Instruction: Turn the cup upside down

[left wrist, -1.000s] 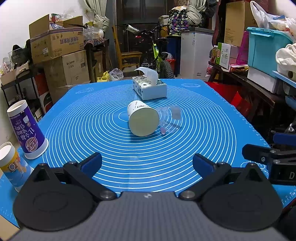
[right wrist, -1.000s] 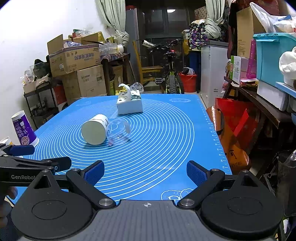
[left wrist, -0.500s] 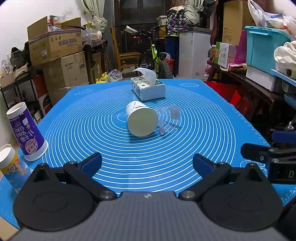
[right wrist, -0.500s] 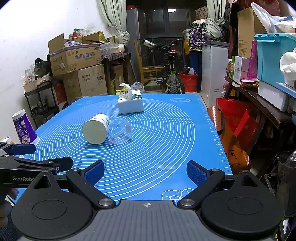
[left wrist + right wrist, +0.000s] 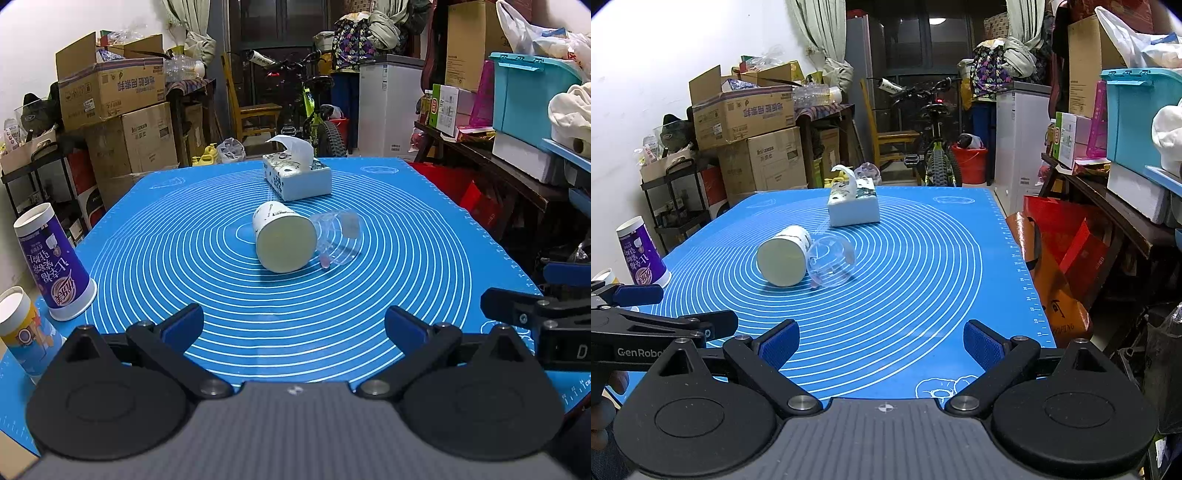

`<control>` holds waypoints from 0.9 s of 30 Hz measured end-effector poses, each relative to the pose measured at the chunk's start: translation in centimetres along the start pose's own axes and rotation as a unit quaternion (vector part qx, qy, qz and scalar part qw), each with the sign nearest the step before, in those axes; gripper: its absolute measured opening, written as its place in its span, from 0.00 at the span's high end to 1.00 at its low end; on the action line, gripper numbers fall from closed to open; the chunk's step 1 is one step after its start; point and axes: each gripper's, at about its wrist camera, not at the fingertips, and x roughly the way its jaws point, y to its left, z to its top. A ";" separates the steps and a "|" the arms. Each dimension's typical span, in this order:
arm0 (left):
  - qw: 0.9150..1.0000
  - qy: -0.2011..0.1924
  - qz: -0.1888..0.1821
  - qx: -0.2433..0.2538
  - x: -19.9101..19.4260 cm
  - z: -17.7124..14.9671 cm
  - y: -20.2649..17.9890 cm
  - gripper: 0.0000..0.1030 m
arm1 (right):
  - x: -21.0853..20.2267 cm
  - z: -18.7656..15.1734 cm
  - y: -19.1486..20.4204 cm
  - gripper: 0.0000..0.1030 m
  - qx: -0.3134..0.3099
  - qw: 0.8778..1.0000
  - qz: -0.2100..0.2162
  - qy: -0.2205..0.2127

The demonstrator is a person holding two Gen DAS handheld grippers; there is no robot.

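A white paper cup (image 5: 284,240) lies on its side in the middle of the blue mat (image 5: 184,258), its pale round end facing me. A clear plastic cup (image 5: 338,236) lies on its side touching its right flank. Both show in the right wrist view, the paper cup (image 5: 783,260) left of the clear cup (image 5: 831,264). My left gripper (image 5: 293,326) is open and empty, well short of the cups. My right gripper (image 5: 881,341) is open and empty near the mat's front right, also apart from them.
A tissue box (image 5: 297,177) stands behind the cups. A tall purple cup (image 5: 55,262) and a yellow-blue cup (image 5: 22,328) stand at the mat's left front corner. Boxes, a bicycle and shelves surround the table. The table's right edge (image 5: 1023,277) drops to bags.
Both grippers have drifted slightly, so the cups sit a little higher in the views. The cups have not moved. Both grippers stay open.
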 end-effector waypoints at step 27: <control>1.000 -0.002 0.004 0.001 0.1 0.2 0.7 0.00 | -0.4 0.0 0.5 0.07 -0.003 1.000 0.002 0.000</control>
